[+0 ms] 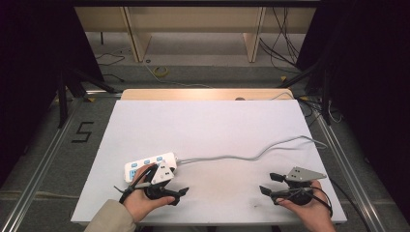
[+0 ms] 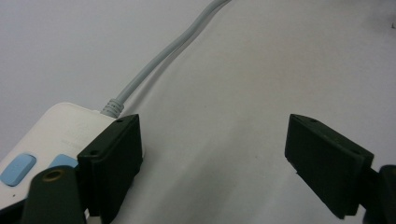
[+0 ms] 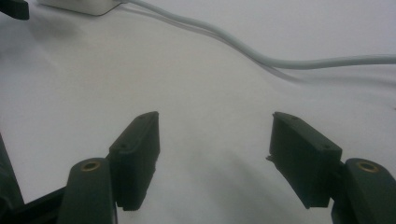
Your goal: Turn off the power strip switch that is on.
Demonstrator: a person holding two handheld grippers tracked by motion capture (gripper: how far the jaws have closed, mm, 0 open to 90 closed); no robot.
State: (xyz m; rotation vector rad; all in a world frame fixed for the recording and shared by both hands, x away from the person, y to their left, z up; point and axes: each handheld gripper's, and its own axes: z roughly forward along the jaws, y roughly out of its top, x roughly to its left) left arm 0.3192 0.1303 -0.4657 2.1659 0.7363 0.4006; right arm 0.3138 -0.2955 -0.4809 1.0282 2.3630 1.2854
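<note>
A white power strip (image 1: 145,164) with blue buttons lies on the white tabletop (image 1: 208,121) at the front left. Its grey cable (image 1: 241,155) snakes right and off the table's right edge. My left gripper (image 1: 178,195) is held low just in front of the strip, open, pointing right. In the left gripper view the strip's cable end (image 2: 60,135) lies beside the left jaw, and nothing sits between the jaws of the left gripper (image 2: 215,140). My right gripper (image 1: 270,183) rests at the front right, open and empty, pointing left. In the right gripper view the right gripper (image 3: 215,135) faces the cable (image 3: 261,56).
The table's front edge runs just under both hands. Beyond the table, loose cables (image 1: 159,71) lie on the floor below a wooden shelf (image 1: 193,24). A "5" mark (image 1: 82,131) is on the floor at the left. Dark stand legs (image 1: 72,87) flank both sides.
</note>
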